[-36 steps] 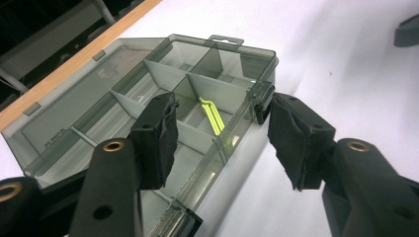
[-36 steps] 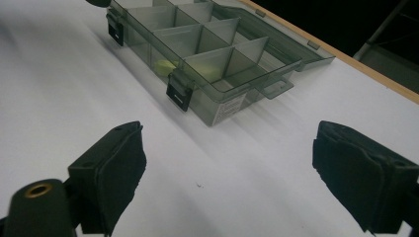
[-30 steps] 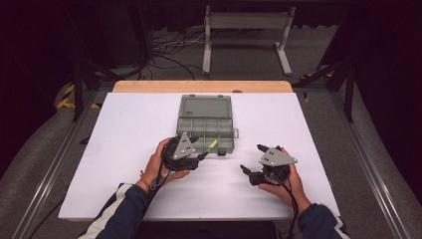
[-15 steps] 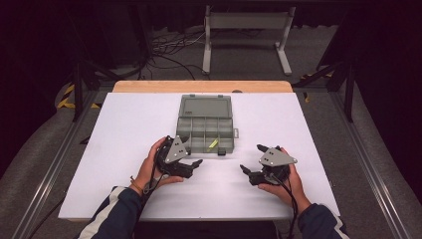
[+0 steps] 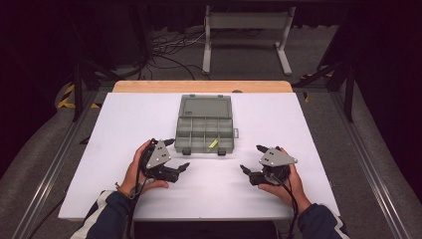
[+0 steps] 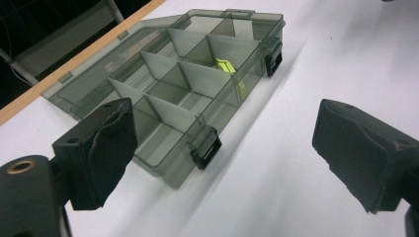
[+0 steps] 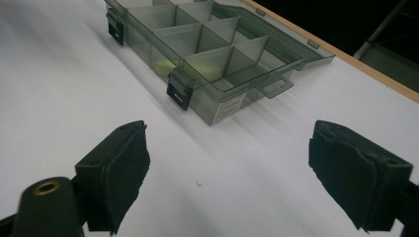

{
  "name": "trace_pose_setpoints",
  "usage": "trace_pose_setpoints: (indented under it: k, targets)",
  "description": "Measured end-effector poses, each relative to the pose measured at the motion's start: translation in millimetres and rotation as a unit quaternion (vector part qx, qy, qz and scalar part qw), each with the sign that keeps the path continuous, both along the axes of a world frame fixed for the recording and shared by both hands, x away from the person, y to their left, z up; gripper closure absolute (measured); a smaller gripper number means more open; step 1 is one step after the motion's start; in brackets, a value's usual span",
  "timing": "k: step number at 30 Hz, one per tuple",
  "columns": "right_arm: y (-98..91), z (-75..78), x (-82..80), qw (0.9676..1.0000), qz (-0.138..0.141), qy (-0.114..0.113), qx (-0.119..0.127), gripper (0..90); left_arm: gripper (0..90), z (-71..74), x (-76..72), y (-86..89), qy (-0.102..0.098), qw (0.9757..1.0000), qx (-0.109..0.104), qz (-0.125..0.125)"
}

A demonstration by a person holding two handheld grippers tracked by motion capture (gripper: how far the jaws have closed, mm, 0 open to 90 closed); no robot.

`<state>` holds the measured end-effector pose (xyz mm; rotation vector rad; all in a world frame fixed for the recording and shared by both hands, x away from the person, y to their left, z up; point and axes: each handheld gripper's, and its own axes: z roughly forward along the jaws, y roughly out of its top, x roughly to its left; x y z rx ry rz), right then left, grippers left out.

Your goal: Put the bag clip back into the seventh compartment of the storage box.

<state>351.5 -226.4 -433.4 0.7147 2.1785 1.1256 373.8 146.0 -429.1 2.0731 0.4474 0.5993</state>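
Observation:
A grey see-through compartment box [image 5: 204, 148] lies open in the middle of the white table, lid folded back. A small yellow-green piece [image 5: 213, 144] rests in its front right compartment. My left gripper [image 5: 177, 153] is just off the box's front left corner; its jaws have just been opening and hold nothing. In the left gripper view the box [image 6: 225, 116] and the yellow-green piece [image 6: 225, 65] lie beyond the wide-apart jaws of that gripper [image 6: 227, 143]. My right gripper [image 5: 252, 158] stands open and empty off the front right corner, facing the box [image 7: 148, 47].
The white table top [image 5: 124, 129] has free room on both sides of the box and in front of it. A wooden edge [image 5: 199, 86] runs along the back. Beyond it stand a metal frame [image 5: 246, 30] and cables on the floor.
The left gripper has drawn back from the box's front toward the near left and its jaws have spread. The yellow-green piece, earlier at its jaws, now lies in the compartment. The right gripper stayed put.

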Motion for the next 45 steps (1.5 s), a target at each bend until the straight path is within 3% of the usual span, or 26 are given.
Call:
trace_pose_setpoints:
  k: [19, 24, 33, 38, 40, 41, 45]
  targets:
    - [-0.7, -0.1, 0.7, 1.0, -0.004, 0.001, 0.0, 17.6, 18.7, -5.1, -11.7, 33.2, 0.006, 0.9998, 0.014, 0.009]
    - [-1.0, -0.1, 0.7, 1.0, -0.005, 0.0, 0.001, 18.2, 20.4, -6.9, -14.8, 40.4, 0.014, 0.9999, 0.007, 0.006]
    - [-2.2, -0.2, 0.3, 1.0, -0.007, 0.0, 0.003, 24.0, 29.1, -8.7, -18.1, 51.9, 0.016, 0.9996, -0.003, 0.024]
    - [-5.8, 1.4, -1.1, 0.9999, -0.004, 0.004, 0.011, 39.3, 51.8, -9.8, -18.2, 53.9, 0.022, 0.9996, -0.01, 0.013]
    - [-6.3, 1.6, -1.2, 0.9999, -0.003, 0.004, 0.011, 41.6, 54.8, -9.9, -18.1, 54.0, 0.024, 0.9996, -0.013, 0.011]
    - [-7.1, 1.7, -1.0, 0.9999, -0.002, 0.009, 0.013, 47.4, 61.4, -9.9, -18.2, 54.3, 0.024, 0.9996, -0.012, 0.009]
    - [-7.5, 1.7, 1.3, 0.9996, 0.005, 0.022, 0.019, 61.1, 73.8, -9.7, -19.2, 58.5, 0.025, 0.9995, -0.017, 0.013]
